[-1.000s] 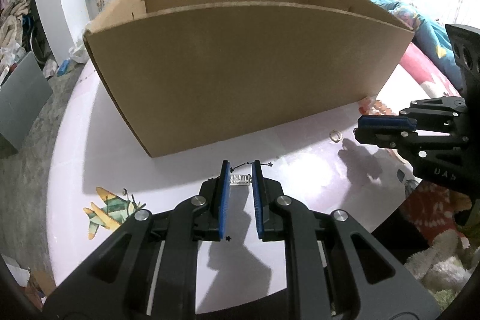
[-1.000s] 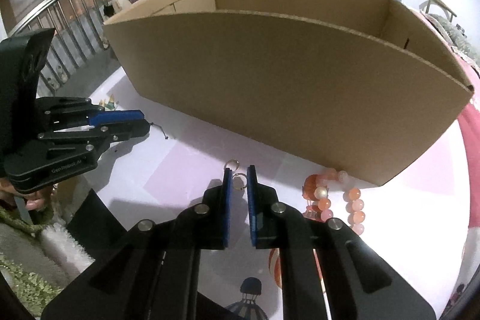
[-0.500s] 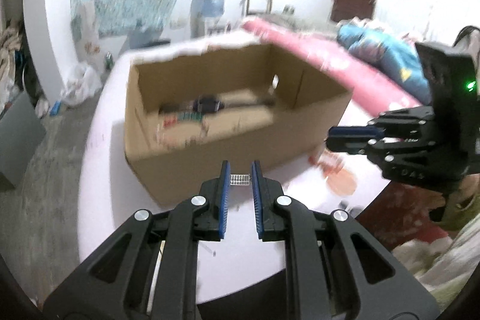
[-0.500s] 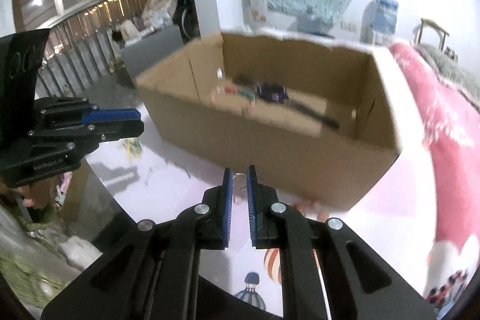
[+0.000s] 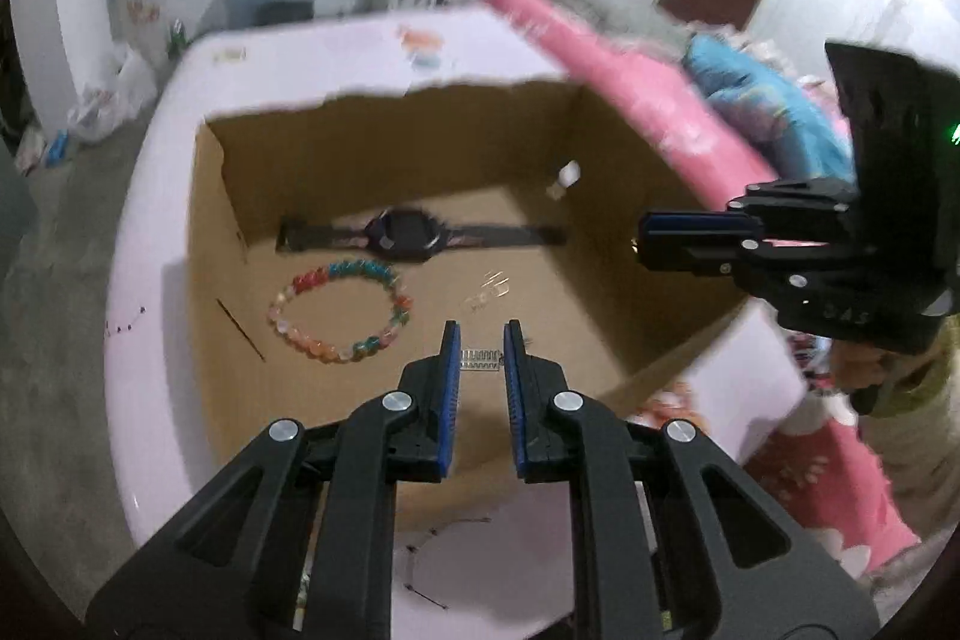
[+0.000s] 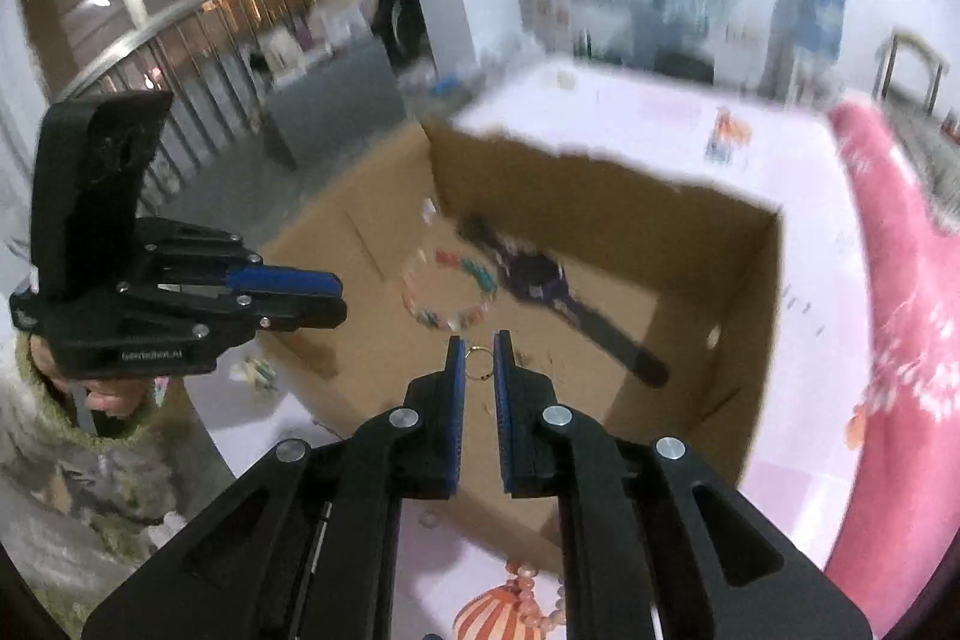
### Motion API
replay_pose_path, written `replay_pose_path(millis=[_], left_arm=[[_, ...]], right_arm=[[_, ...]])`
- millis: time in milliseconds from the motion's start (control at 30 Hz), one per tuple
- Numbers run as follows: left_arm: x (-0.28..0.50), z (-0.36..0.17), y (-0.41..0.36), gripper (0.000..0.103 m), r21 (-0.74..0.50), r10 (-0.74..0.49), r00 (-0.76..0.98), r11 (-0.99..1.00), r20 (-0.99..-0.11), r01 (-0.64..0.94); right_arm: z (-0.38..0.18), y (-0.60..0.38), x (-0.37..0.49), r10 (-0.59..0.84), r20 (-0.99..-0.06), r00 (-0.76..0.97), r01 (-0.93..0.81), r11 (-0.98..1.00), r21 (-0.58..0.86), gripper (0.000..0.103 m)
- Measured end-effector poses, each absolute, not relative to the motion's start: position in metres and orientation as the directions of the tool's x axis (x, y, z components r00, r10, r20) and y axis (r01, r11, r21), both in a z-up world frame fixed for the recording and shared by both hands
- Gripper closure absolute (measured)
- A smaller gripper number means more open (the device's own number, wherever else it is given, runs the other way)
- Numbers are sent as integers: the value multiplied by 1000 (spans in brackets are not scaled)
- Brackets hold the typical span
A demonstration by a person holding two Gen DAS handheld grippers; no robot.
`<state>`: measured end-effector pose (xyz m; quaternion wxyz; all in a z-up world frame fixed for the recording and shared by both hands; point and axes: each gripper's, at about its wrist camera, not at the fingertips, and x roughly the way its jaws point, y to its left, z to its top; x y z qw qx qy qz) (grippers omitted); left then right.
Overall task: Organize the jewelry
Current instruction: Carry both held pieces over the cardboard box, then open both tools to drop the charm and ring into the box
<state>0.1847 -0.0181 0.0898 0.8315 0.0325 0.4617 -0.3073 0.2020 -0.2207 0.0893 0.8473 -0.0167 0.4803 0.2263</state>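
Above the open cardboard box (image 5: 606, 232), two grippers hang side by side, each pinching one small piece of jewelry. On the flank of the left gripper (image 6: 479, 352), seen from the right wrist view, small pale lettering runs along the black body, too blurred to read for certain; the right gripper (image 5: 637, 241) carries raised letters low on its body that look like "DAS". The left gripper (image 5: 480, 349) is narrowed onto one small silver clip (image 5: 480, 359), ribbed like a spring, held crosswise between its blue pads. The right gripper is nearly closed on one thin gold ring (image 6: 479, 363) caught at the tips. Inside the box lie one dark watch (image 5: 414, 233) with its strap stretched flat, one bracelet (image 5: 342, 310) of many-coloured beads just beside it, and one small clear piece (image 5: 486, 293) on the floor. Outside, on the pale table (image 5: 150, 244), one pink bead bracelet (image 6: 528, 604) shows at the near edge.
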Motion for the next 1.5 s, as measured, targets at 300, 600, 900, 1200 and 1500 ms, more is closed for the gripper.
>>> replay_pose_path(millis=[300, 600, 900, 1200, 1500], left_arm=[[224, 47, -29, 89, -257, -399, 266, 859, -877, 442], [230, 46, -29, 89, -262, -395, 253, 862, -883, 433], [229, 49, -28, 88, -249, -391, 279, 867, -877, 432], [213, 74, -15, 69, -242, -419, 373, 867, -828, 437], [147, 122, 29, 46, -227, -481, 546, 854, -686, 468]], right_arm=[[39, -224, 237, 294, -914, 278, -326, 924, 198, 93], [41, -232, 241, 305, -909, 285, -306, 927, 216, 92], [49, -241, 243, 318, -894, 316, -278, 932, 233, 90], [84, -254, 228, 363, -830, 424, -270, 925, 267, 69], [139, -275, 144, 438, -657, 614, -306, 899, 313, 57]])
